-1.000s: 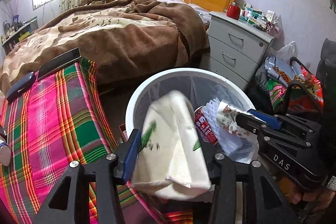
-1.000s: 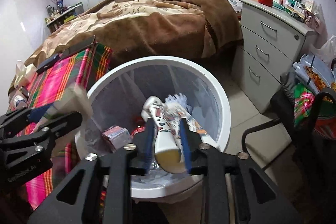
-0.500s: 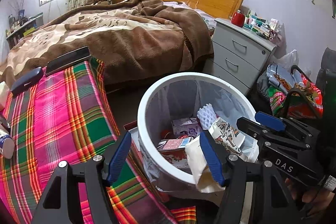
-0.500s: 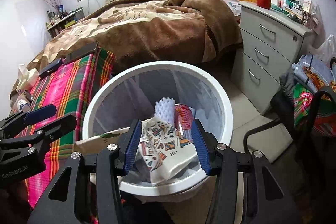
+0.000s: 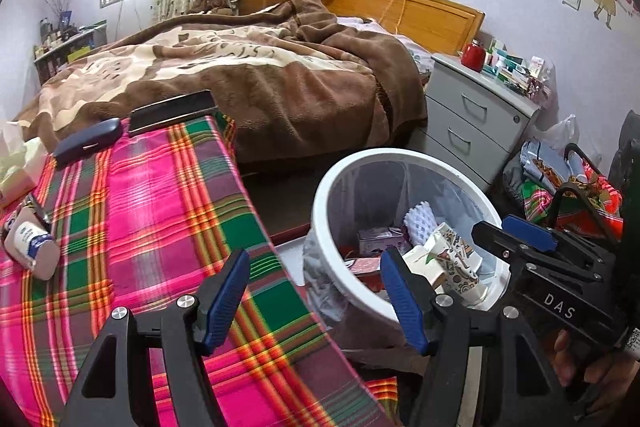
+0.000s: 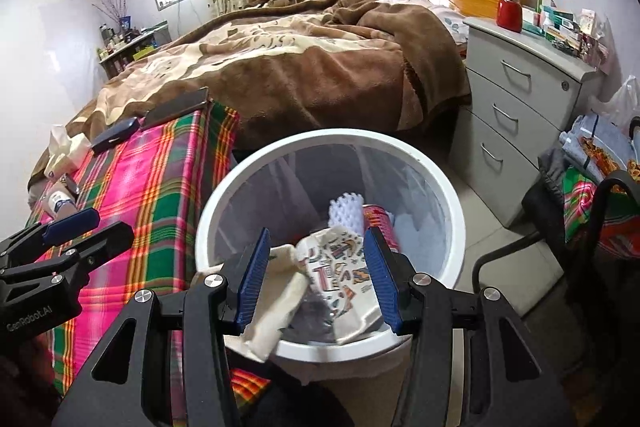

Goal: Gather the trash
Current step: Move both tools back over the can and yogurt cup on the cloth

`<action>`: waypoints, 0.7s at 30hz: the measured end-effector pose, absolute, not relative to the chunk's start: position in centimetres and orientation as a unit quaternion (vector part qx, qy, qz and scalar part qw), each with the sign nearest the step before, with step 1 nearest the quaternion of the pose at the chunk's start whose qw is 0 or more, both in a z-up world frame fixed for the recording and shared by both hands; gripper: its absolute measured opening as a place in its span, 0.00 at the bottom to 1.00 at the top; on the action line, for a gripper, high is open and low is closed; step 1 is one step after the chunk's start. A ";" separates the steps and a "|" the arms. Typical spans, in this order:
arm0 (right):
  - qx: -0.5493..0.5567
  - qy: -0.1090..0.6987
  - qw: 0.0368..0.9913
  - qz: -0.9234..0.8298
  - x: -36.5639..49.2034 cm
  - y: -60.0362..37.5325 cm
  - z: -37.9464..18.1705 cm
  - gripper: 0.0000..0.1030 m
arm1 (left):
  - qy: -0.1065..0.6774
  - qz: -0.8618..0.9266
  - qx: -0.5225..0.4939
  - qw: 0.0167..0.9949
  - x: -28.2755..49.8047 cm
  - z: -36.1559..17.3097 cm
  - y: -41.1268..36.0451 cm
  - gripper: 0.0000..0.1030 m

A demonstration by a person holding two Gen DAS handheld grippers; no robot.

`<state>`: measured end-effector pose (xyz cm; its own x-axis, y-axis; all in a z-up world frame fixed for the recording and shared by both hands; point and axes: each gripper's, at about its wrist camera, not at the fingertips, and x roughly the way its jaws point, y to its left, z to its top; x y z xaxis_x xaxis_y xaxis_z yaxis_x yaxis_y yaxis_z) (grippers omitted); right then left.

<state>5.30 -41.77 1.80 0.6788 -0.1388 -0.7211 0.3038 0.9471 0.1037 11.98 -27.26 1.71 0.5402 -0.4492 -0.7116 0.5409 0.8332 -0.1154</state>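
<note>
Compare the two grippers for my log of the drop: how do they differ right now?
The right gripper hovers over the white bin, above the patterned paper cup; the left gripper sits over the plaid cloth at the bin's edge. Both are open and empty, with blue pads.

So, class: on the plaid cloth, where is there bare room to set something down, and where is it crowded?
Bare: the plaid cloth's wide middle, between the lotion tube on its left edge and the white bin, below the dark case. Crowded: the far-left corner with the tissues, and the bin's inside, piled with trash.
</note>
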 end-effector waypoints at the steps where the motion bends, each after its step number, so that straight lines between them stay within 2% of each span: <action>1: 0.107 0.381 0.911 -0.121 5.3 -41.5 1.9 0.49 | 0.387 -0.280 0.057 0.877 12.0 1.7 -26.8 0.65; 21: 0.091 0.366 0.925 -0.051 8.0 -35.0 2.2 0.49 | 0.375 -0.197 0.020 0.906 12.6 2.5 -16.3 0.65</action>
